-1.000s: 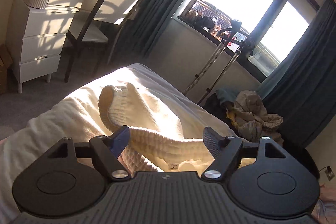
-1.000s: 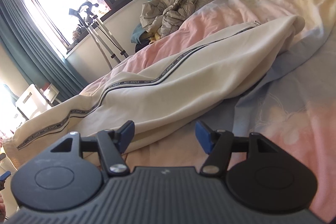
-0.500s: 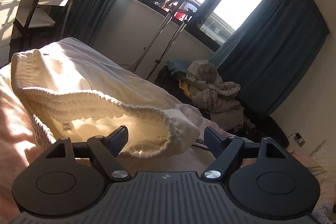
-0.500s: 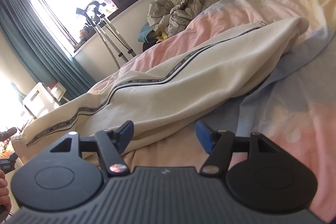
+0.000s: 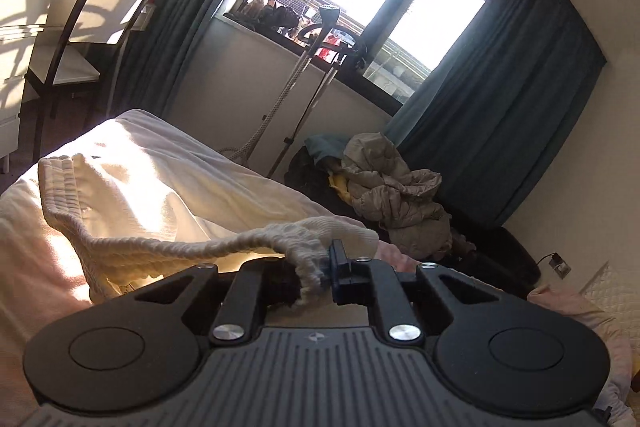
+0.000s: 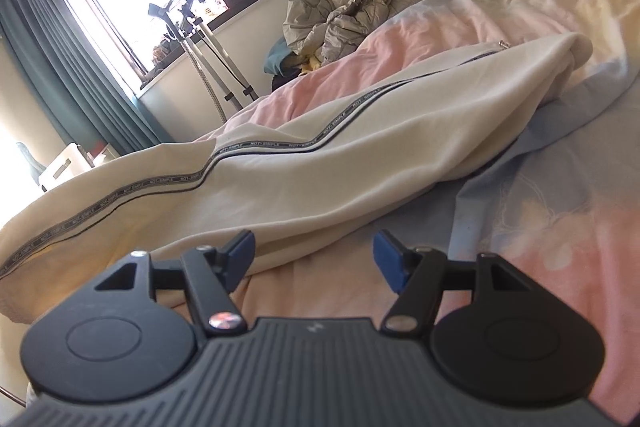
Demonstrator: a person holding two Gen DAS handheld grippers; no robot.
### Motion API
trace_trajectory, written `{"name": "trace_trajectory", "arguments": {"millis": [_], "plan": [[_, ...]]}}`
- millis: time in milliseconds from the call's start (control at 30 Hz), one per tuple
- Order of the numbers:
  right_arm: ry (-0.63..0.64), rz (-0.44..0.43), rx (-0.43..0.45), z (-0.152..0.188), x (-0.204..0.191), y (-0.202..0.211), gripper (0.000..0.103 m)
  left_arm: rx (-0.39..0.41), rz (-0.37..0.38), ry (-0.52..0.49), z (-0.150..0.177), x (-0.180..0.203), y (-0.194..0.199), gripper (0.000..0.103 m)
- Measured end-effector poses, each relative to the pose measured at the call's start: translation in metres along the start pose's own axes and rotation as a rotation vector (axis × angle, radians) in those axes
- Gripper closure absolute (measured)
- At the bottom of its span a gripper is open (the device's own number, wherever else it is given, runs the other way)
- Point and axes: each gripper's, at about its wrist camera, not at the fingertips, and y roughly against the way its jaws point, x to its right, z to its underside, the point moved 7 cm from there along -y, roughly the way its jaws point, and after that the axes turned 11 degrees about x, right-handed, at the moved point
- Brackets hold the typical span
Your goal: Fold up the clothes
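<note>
A pair of cream trousers with a dark lettered side stripe lies stretched across the bed. In the left wrist view its ribbed elastic waistband runs from the sunlit left toward my left gripper, whose jaws are closing, their pads pressing a bunched corner of that waistband. The cloth hides the left fingertip. My right gripper stands open just above the bedspread, nothing between its blue pads, the left pad at the trousers' near edge.
The pink and blue bedspread covers the bed. A heap of grey clothes lies beyond the bed's far side under the window. A garment steamer on a stand stands by the sill. A white chair and a dresser are at left.
The left gripper swung right along the waistband, then shut on its corner and lifted it a little. The right gripper has stayed open in the same place.
</note>
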Motion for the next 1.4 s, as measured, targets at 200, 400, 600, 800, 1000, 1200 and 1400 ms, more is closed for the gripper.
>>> {"name": "trace_trajectory", "arguments": {"millis": [200, 400, 600, 800, 1000, 1200, 1400], "plan": [[0.010, 0.000, 0.021, -0.005, -0.004, 0.011, 0.036, -0.023, -0.002, 0.083, 0.011, -0.065, 0.080, 0.088], [0.014, 0.005, 0.021, -0.006, -0.006, 0.011, 0.036, -0.140, -0.103, 0.136, 0.059, -0.133, 0.120, 0.086], [0.032, 0.003, 0.018, -0.005, -0.010, 0.012, 0.036, -0.212, -0.149, 0.057, 0.077, -0.131, 0.119, 0.076], [0.031, -0.006, 0.017, -0.008, -0.012, 0.016, 0.036, -0.200, -0.291, -0.131, 0.067, -0.111, 0.136, 0.028], [0.070, -0.059, 0.035, -0.016, -0.026, 0.029, 0.036, -0.080, -0.311, -0.319, 0.063, -0.046, 0.149, 0.021], [0.152, -0.073, 0.043, -0.020, -0.034, 0.034, 0.036, -0.123, -0.183, -0.476, 0.114, 0.033, 0.077, 0.021], [0.157, -0.076, 0.029, -0.022, -0.032, 0.032, 0.036, -0.239, -0.086, -0.589, 0.196, 0.080, -0.012, 0.021]]}}
